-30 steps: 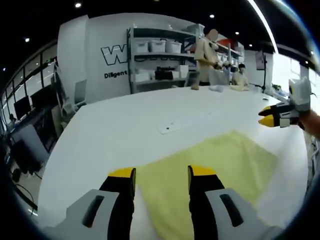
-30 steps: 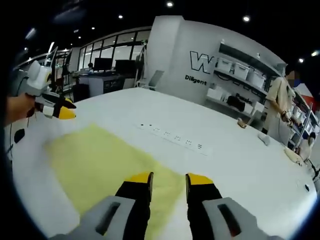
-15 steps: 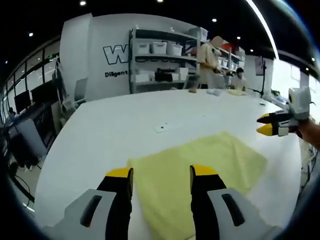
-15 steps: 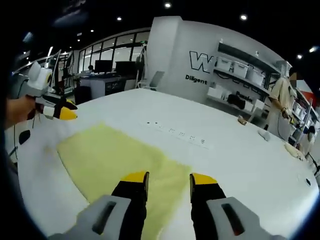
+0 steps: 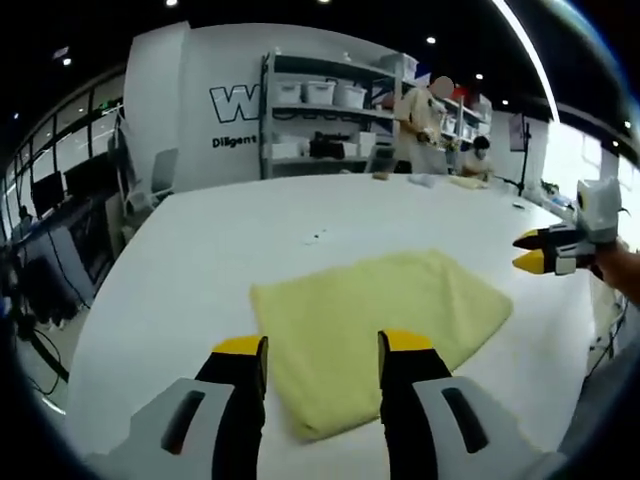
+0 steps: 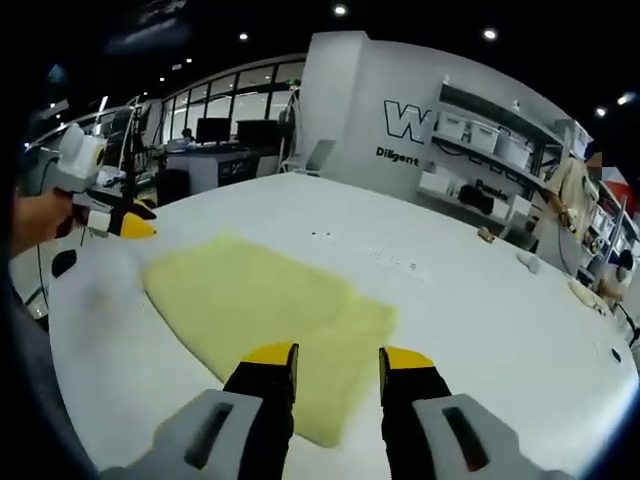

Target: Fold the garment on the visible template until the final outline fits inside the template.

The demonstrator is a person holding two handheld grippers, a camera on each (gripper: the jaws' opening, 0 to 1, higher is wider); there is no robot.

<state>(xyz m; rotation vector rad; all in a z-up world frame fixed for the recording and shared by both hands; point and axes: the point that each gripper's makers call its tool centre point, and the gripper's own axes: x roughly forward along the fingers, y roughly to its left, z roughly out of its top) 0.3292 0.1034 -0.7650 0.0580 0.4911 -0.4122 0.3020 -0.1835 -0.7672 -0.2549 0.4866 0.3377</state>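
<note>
A pale yellow folded garment (image 5: 375, 322) lies flat on the white table (image 5: 230, 235), a rough rectangle with a thick near edge. In the left gripper view my left gripper (image 5: 322, 348) is open above its near corner, holding nothing. The right gripper (image 5: 529, 251) enters that view from the right, off the cloth's far side. In the right gripper view the same garment (image 6: 265, 310) spreads ahead of my open right gripper (image 6: 337, 357), whose jaws hang over its near end. The left gripper (image 6: 130, 226) shows at the left, held by a hand, beside the cloth's far corner.
A power strip (image 6: 395, 264) lies on the table beyond the garment. Small items (image 5: 440, 180) sit at the table's far end, where people (image 5: 422, 118) stand by shelving (image 5: 320, 120) with bins. Desks with monitors (image 6: 225, 135) line the windows.
Both views have pulled back and risen, so the garment now shows whole and farther from the jaws. The cloth itself lies as before and both grippers stay open.
</note>
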